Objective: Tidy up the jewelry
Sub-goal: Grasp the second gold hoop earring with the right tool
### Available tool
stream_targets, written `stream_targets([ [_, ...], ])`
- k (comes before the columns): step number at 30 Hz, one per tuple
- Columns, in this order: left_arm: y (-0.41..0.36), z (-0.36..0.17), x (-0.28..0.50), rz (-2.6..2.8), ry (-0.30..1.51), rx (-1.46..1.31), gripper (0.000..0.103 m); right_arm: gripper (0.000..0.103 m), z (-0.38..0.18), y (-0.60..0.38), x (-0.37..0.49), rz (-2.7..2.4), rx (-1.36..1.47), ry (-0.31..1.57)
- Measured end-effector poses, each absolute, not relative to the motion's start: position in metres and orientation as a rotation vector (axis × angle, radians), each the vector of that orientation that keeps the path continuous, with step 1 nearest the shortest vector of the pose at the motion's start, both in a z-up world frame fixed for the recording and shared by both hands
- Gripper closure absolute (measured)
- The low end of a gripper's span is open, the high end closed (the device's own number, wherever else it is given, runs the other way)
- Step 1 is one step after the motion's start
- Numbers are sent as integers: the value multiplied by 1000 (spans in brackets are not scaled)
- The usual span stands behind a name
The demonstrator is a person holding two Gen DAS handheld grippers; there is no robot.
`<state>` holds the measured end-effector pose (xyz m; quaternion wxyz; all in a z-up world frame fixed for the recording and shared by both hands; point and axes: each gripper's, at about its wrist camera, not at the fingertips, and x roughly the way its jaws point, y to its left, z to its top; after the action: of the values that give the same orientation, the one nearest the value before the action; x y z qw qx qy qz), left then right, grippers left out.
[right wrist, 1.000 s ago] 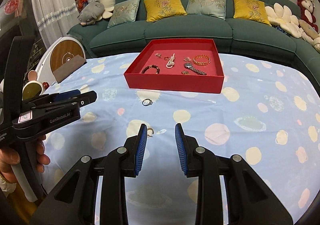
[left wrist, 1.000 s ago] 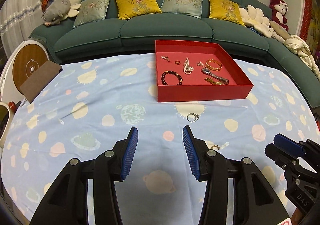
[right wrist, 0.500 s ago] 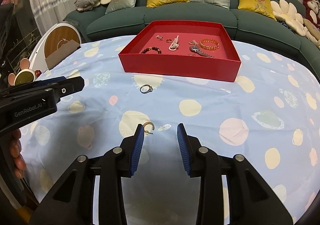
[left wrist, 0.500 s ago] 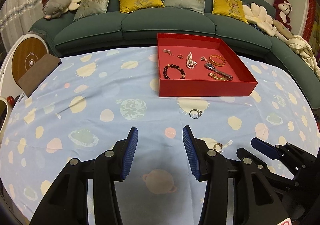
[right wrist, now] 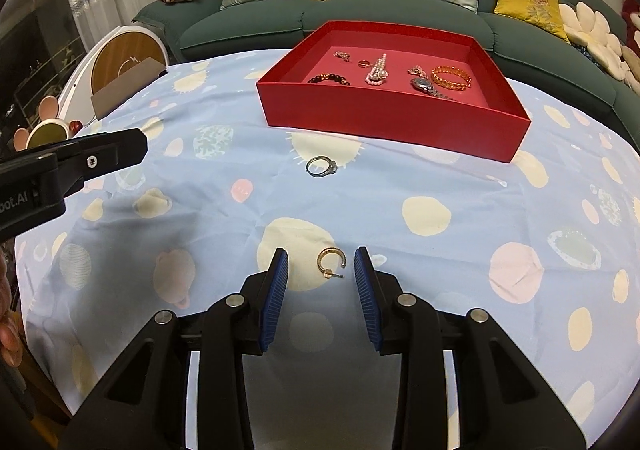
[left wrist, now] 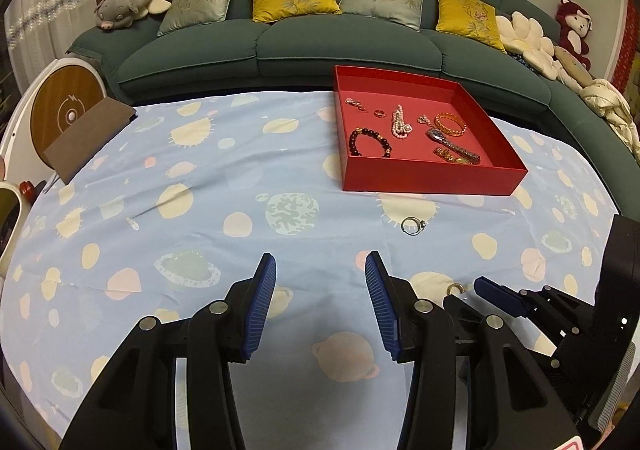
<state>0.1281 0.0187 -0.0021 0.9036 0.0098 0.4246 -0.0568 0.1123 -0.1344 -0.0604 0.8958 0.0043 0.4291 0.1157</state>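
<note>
A gold hoop earring lies on the blue spotted tablecloth, between the open fingers of my right gripper, which hovers low over it and is empty. It also shows in the left wrist view. A silver ring with a stone lies nearer the red tray; it also shows in the left wrist view. The red tray holds bracelets, a watch, a pearl piece and small rings. My left gripper is open and empty above the cloth, to the left of the right gripper.
A green sofa with cushions runs behind the table. A round white and wood device and a brown board stand at the table's left edge. Plush toys sit at both sofa ends.
My right gripper has moved forward and down, so the gold earring now lies between its fingers. The left gripper has drawn back slightly and stays open.
</note>
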Motion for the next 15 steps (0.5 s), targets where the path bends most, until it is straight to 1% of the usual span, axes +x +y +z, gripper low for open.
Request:
stream_targets([
  [10,39,-1,126,-100,883,-1,58,70,-72,-123,124,216,-19,910],
  [15,40,-1,126,-100,886,-7,58,79,-73,-122,125,206,-34,908],
])
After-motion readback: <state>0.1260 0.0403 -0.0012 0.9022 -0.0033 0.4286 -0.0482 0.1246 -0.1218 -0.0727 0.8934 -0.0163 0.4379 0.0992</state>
